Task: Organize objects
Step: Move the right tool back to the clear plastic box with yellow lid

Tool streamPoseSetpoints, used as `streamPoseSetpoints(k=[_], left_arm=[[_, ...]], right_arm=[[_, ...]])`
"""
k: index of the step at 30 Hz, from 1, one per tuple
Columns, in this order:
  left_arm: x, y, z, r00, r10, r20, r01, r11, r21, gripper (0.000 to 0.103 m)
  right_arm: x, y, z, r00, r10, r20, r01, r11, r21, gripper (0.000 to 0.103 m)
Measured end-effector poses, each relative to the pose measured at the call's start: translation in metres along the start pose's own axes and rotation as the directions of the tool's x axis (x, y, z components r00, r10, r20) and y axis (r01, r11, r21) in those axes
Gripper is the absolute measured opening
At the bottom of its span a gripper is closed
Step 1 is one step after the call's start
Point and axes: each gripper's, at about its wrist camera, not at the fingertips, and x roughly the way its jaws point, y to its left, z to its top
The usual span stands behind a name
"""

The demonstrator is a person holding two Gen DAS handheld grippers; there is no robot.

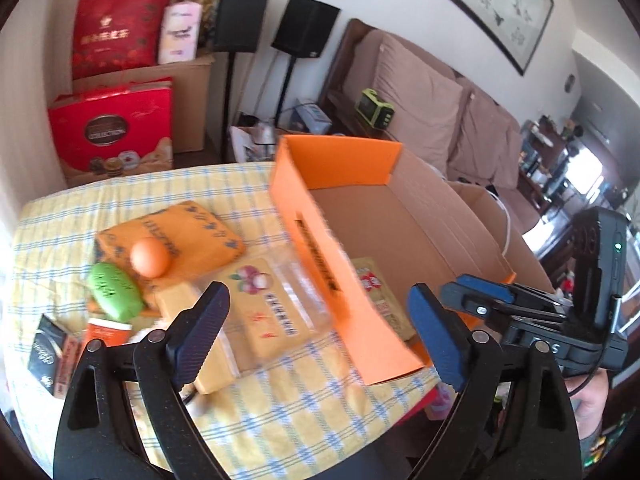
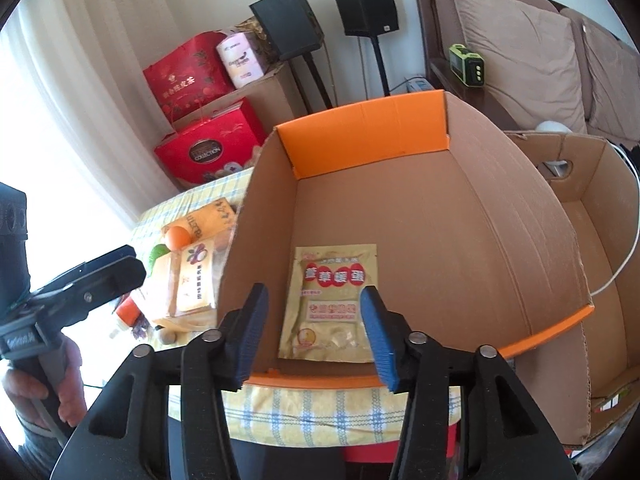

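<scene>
An open orange-edged cardboard box [image 1: 344,280] [image 2: 500,216] stands on the checked tablecloth. A flat yellow food packet [image 2: 332,304] [image 1: 380,296] lies on its floor. Left of the box lie a clear-wrapped yellow packet [image 1: 268,304] [image 2: 192,284], an orange ball [image 1: 150,257] [image 2: 179,237], a green oval object [image 1: 114,291], an orange folded pack [image 1: 172,232] and a small black box [image 1: 48,354]. My left gripper [image 1: 316,336] is open and empty above the clear-wrapped packet and the box's left wall. My right gripper [image 2: 316,336] is open and empty over the box's near edge.
A second, larger cardboard box [image 2: 592,216] stands right of the table. Red gift boxes [image 1: 114,128] and speakers on stands [image 1: 240,16] are behind the table, a sofa [image 1: 420,92] to the right. The table's near edge [image 1: 300,420] is close below the grippers.
</scene>
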Motion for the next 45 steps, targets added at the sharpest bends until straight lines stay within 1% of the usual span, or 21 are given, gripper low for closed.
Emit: streamPoseSetpoints(k=[5, 10, 18, 23, 29, 32, 33, 35, 37, 38, 39, 41, 45], left_arm=[[-0.011, 0.040, -0.002, 0.999, 0.042, 0.007, -0.042, 0.996, -0.075, 0.091], [-0.013, 0.066, -0.012, 0.997, 0.080, -0.014, -0.081, 0.992, -0.099, 0.091], [-0.011, 0.091, -0.030, 0.996, 0.076, -0.044, -0.082, 0.987, -0.137, 0.091], [-0.013, 0.101, -0.035, 0.998, 0.047, -0.042, -0.053, 0.985, -0.162, 0.091], [-0.011, 0.109, -0.026, 0.998, 0.057, -0.042, -0.062, 0.985, -0.158, 0.091], [-0.005, 0.110, -0.021, 0.998, 0.039, -0.056, -0.046, 0.990, -0.136, 0.091], [-0.003, 0.108, -0.020, 0.998, 0.026, -0.060, -0.032, 0.993, -0.116, 0.092], [0.003, 0.105, -0.020, 0.997, 0.003, -0.073, -0.008, 0.998, -0.063, 0.096], [0.006, 0.100, -0.023, 0.997, -0.009, -0.078, 0.008, 1.000, -0.007, 0.098], [0.007, 0.097, -0.025, 0.997, -0.008, -0.077, 0.011, 1.000, 0.028, 0.100], [0.008, 0.095, -0.026, 0.997, -0.001, -0.076, 0.006, 0.998, 0.057, 0.101], [0.008, 0.088, -0.030, 0.998, 0.019, -0.059, -0.012, 0.994, 0.113, 0.101], [0.006, 0.082, -0.030, 0.998, 0.049, -0.043, -0.040, 0.981, 0.191, 0.102]], right_arm=[[0.005, 0.020, 0.005, 1.000, 0.029, -0.006, -0.030, 0.999, -0.030, 0.052], [0.010, 0.041, 0.009, 0.998, 0.061, -0.009, -0.062, 0.996, -0.062, 0.053], [0.020, 0.077, 0.007, 0.994, 0.104, -0.041, -0.108, 0.986, -0.126, 0.053], [0.026, 0.098, -0.001, 0.990, 0.126, -0.062, -0.135, 0.976, -0.172, 0.053], [0.034, 0.120, -0.017, 0.984, 0.144, -0.100, -0.162, 0.965, -0.207, 0.053], [0.039, 0.127, -0.024, 0.982, 0.147, -0.122, -0.171, 0.961, -0.218, 0.053], [0.041, 0.129, -0.026, 0.981, 0.148, -0.128, -0.174, 0.959, -0.222, 0.054], [0.043, 0.132, -0.029, 0.979, 0.149, -0.139, -0.178, 0.958, -0.227, 0.054], [0.042, 0.131, -0.031, 0.978, 0.156, -0.142, -0.185, 0.957, -0.224, 0.058], [0.040, 0.130, -0.032, 0.977, 0.158, -0.141, -0.186, 0.957, -0.222, 0.063], [0.039, 0.129, -0.032, 0.978, 0.157, -0.138, -0.185, 0.958, -0.221, 0.073], [0.035, 0.126, -0.031, 0.978, 0.162, -0.131, -0.188, 0.958, -0.215, 0.086], [0.026, 0.122, -0.027, 0.979, 0.169, -0.115, -0.190, 0.959, -0.210, 0.088]])
